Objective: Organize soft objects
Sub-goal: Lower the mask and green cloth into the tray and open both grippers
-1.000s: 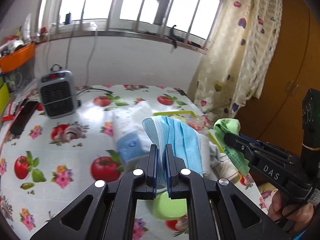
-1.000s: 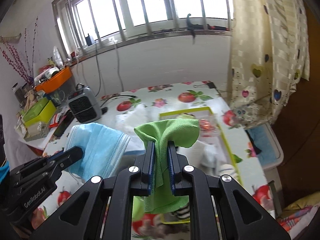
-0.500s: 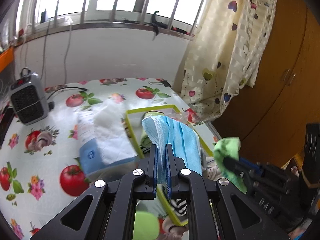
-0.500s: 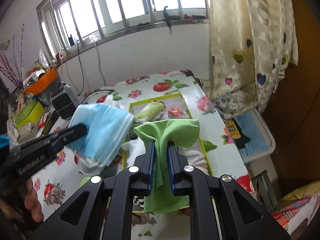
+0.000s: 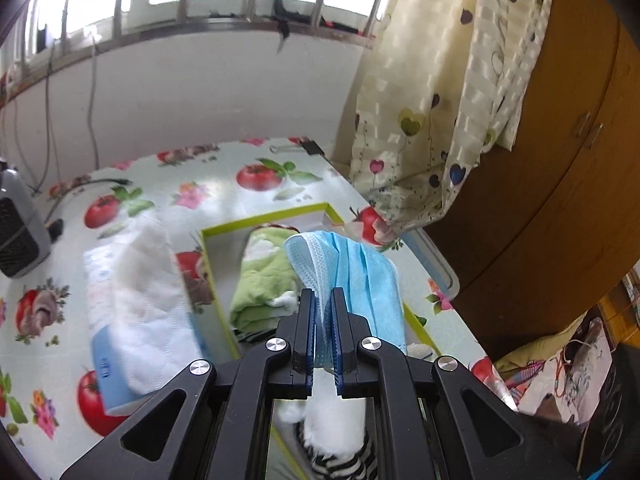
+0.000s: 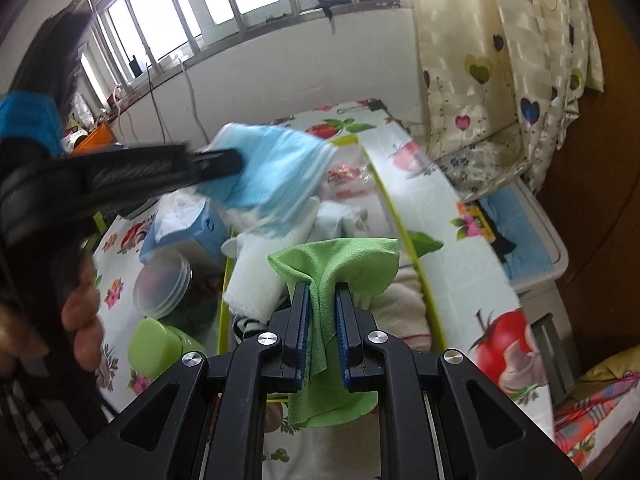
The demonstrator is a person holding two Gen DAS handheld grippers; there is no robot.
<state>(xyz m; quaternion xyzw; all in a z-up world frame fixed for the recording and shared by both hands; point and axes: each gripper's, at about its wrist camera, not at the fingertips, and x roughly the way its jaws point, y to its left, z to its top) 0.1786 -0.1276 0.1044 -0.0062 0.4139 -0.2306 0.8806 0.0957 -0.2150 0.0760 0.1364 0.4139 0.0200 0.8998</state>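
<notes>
left gripper (image 5: 321,300) clenched on mask (image 5: 352,276) | right gripper (image 6: 322,296) clenched on cloth (image 6: 340,264) | both above tray (image 5: 260,220), near table's right edge

Blue mask (image 6: 276,168) motion-blurred in right view, heater (image 5: 18,232) cut by frame edge, tissue pack (image 5: 132,300) smeared

No legible text, raised lettering on the left gripper (image 6: 224,164) too blurred to read

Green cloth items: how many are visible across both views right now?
2. A green cloth clamped in the right tongs; a rolled green towel inside the yellow-rimmed tray. Others may be buried.
</notes>
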